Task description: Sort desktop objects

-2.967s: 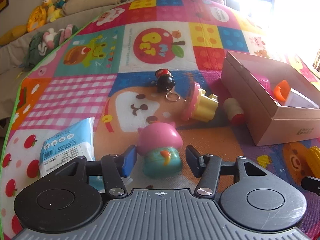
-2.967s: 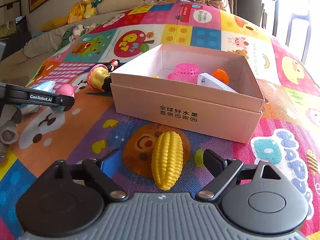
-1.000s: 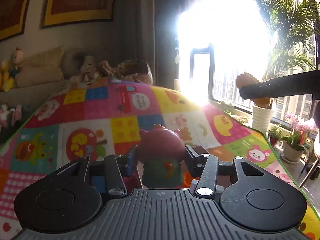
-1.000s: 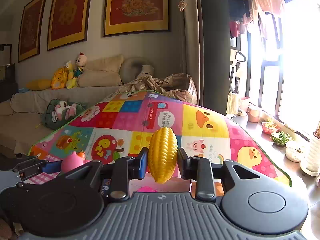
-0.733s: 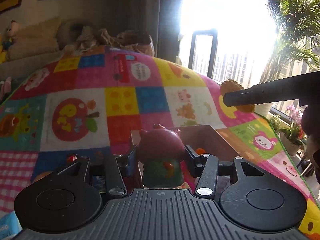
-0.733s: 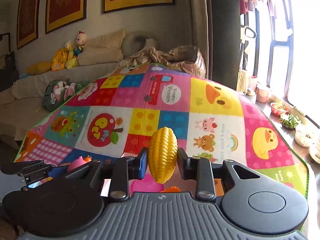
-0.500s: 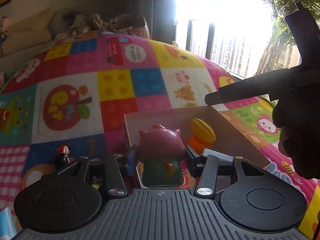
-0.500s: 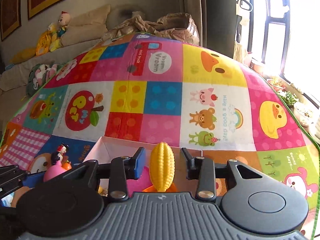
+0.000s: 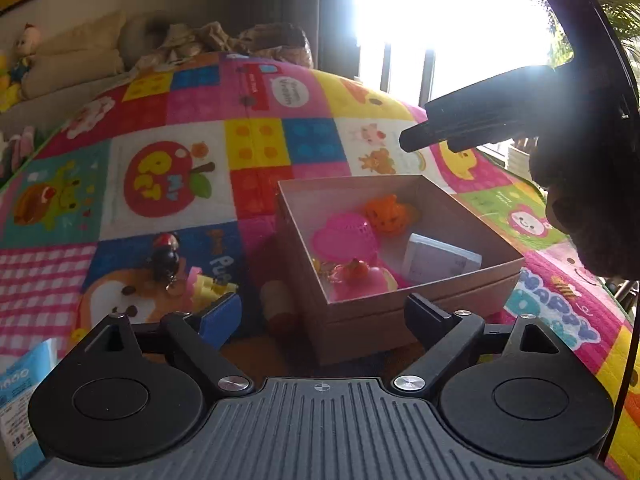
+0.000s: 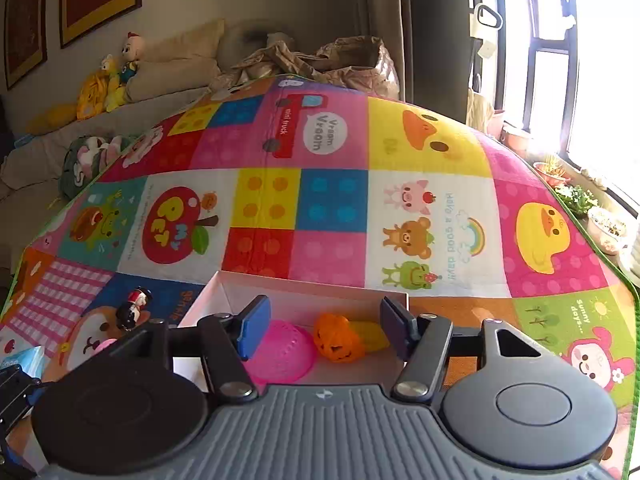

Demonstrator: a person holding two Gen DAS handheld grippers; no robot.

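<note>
Low in the left wrist view, the left gripper [image 9: 322, 310] is opening with nothing between its fingers; the pink-capped mushroom toy [image 9: 362, 278] lies in the cardboard box [image 9: 420, 300]. The right gripper [image 10: 322, 322] is opening too, the corn toy [image 10: 370, 334] dropped beside the orange pumpkin [image 10: 338, 338]. The risk: withdrawing fingers could catch the box's near wall and drag it (it looks light). Farther left, the black figurine keychain [image 9: 164, 258] waits.

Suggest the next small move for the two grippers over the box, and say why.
Probably lift both clear of the cardboard box and head for the leftovers. The left gripper and right gripper are opening with nothing between the fingers; the pink-capped toy and yellow corn lie inside. The keychain figure nearest the left gripper still sits on the mat.
</note>
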